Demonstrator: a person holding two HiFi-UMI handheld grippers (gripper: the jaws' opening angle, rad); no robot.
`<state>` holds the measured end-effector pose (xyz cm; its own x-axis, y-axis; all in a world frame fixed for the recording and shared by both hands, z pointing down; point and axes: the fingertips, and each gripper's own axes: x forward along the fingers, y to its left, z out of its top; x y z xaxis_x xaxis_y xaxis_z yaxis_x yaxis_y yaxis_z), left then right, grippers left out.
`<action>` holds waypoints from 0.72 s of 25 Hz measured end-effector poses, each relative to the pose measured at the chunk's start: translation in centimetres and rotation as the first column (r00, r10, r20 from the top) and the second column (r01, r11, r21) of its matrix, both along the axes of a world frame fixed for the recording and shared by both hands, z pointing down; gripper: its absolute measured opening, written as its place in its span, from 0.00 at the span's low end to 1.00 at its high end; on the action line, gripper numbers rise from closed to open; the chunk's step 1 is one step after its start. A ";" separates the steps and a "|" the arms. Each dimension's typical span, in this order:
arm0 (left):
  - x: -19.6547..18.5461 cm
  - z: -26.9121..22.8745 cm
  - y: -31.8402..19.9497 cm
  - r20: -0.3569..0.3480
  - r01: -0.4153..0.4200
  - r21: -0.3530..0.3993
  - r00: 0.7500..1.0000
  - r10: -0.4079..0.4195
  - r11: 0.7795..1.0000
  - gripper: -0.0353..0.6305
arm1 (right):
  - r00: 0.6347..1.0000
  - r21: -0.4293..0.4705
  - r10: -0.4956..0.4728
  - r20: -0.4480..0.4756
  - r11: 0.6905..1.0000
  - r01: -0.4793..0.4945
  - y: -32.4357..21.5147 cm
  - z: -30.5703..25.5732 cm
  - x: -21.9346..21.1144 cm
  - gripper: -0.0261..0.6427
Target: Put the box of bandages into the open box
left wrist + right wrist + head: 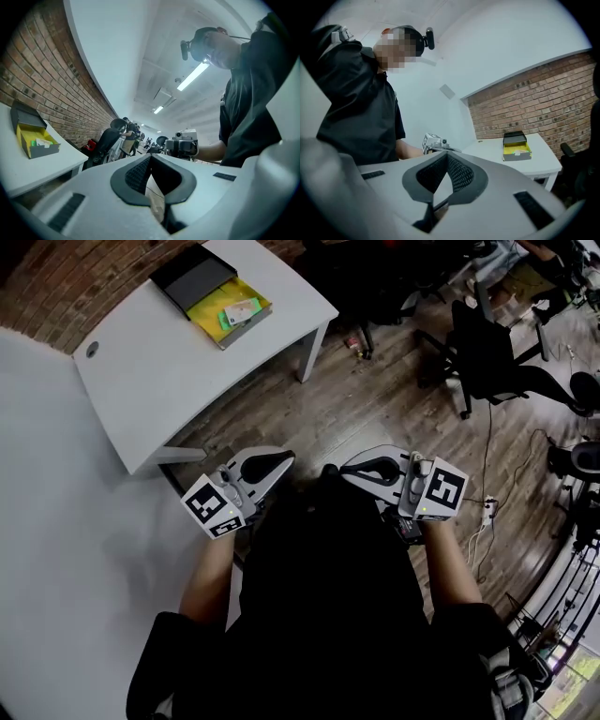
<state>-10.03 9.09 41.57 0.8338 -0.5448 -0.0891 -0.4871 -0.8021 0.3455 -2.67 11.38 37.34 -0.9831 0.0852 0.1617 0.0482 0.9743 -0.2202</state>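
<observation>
The open box [212,289], yellow inside with a black lid, sits on the far end of the white table [169,371]. A small green and white box of bandages [240,312] lies inside it. Both grippers are held close to my body, well short of the table. My left gripper [281,463] is shut with nothing in it, and so is my right gripper [352,470]. The left gripper view shows the open box [35,136] far off to the left. In the right gripper view the same open box [516,146] lies far off to the right.
A brick wall [84,277] runs behind the table. Black office chairs [487,352] stand on the wooden floor to the right, with cables and a power strip [486,517] near my right side. A white wall [56,549] lies to the left.
</observation>
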 end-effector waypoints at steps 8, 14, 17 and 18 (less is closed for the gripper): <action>2.1 0.4 3.7 -0.003 0.006 -0.032 1.000 -0.006 0.999 0.08 | 0.996 0.009 -0.082 0.028 0.997 0.082 2.3 0.0 -0.6 0.05; 5.6 1.0 6.1 0.013 0.014 -0.086 1.000 -0.013 0.996 0.08 | 0.994 -0.003 -0.109 0.019 0.994 0.109 4.1 0.1 2.1 0.05; 8.0 0.9 6.5 0.015 0.029 -0.095 1.000 -0.027 0.995 0.08 | 0.993 -0.006 -0.111 0.034 0.994 0.111 4.9 0.2 5.1 0.05; 8.8 0.8 6.7 0.016 0.033 -0.094 0.999 -0.032 0.995 0.08 | 0.992 -0.001 -0.116 0.039 0.993 0.116 5.2 0.4 6.0 0.05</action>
<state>-1.23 15.84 42.39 0.8162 -0.5772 -0.0243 -0.5181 -0.7499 0.4114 3.34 16.58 37.69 -0.9721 0.1996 0.1228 0.1696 0.9609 -0.2190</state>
